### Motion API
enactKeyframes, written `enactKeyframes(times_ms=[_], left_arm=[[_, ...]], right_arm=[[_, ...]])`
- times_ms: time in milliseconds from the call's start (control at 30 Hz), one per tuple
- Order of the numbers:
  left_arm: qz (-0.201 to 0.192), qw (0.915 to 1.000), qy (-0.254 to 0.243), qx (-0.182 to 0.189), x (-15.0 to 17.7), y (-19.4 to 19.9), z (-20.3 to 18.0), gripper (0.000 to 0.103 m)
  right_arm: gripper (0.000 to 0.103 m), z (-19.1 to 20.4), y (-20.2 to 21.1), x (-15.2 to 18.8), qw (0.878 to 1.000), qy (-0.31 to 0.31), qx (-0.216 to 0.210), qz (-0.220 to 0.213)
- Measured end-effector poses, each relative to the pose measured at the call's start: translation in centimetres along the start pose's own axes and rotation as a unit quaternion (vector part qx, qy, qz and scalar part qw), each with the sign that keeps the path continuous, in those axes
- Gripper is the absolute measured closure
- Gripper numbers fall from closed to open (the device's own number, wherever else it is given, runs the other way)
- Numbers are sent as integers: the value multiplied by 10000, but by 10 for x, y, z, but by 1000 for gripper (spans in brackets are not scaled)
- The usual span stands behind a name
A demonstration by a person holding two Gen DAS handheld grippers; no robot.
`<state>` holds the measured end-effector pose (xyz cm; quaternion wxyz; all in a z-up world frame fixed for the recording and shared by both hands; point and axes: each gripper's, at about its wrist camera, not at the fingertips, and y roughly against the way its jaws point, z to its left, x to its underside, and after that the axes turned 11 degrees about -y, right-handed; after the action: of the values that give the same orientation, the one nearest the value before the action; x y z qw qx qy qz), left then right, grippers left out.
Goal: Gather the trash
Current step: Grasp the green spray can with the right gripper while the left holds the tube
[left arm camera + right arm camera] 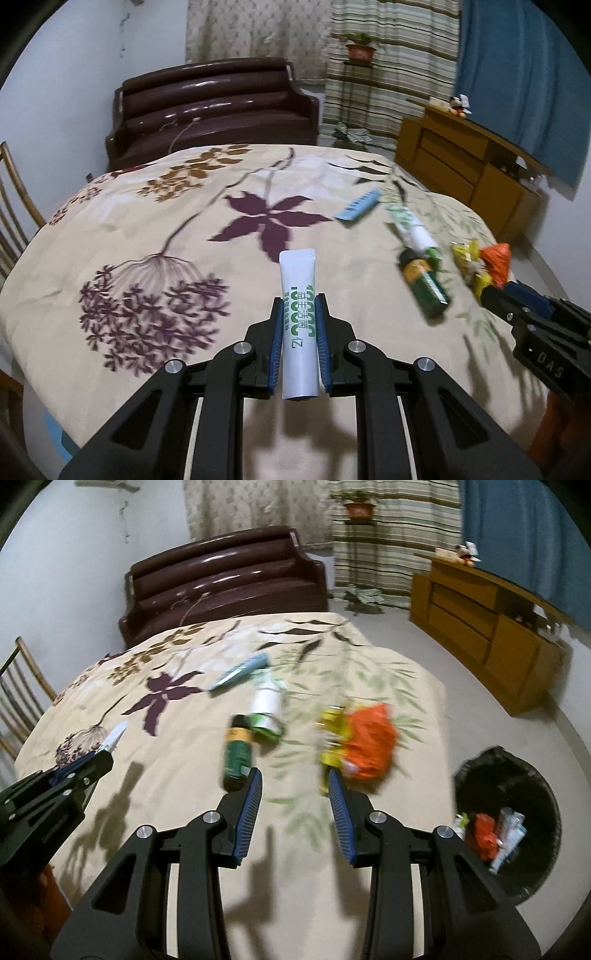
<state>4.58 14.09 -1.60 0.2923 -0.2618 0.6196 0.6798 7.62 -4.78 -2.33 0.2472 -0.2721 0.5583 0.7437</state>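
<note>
Left gripper (298,314) clamped white tube (297,295) above floral bedspread (147,229). Right gripper (295,794) jaws apart, empty. Green bottle (236,755), orange wrapper (369,738) lay on bedspread; black bin (506,775) beside it.

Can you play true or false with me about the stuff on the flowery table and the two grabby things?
1. The left hand-held gripper is shut on a white tube. True.
2. The right hand-held gripper holds the green bottle. False: its jaws are apart and hold nothing.
3. The black trash bin on the floor is empty. False: wrappers lie inside.
4. A blue comb lies on the tablecloth. True.
</note>
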Motion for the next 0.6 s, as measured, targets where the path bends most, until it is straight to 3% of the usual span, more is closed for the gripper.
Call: enactKeyframes(times_ms=[167, 533, 600], left_arm=[[22, 9999, 80, -115, 2, -5, 20, 85], [92, 9996, 230, -133, 4, -18, 48, 85], [103, 9996, 241, -111, 5, -20, 49, 85]], right_arm=[[66, 26, -19, -2, 9997, 178, -100, 152], [69, 46, -53, -6, 9981, 342, 54, 518], [77, 47, -58, -7, 9977, 336, 67, 590]])
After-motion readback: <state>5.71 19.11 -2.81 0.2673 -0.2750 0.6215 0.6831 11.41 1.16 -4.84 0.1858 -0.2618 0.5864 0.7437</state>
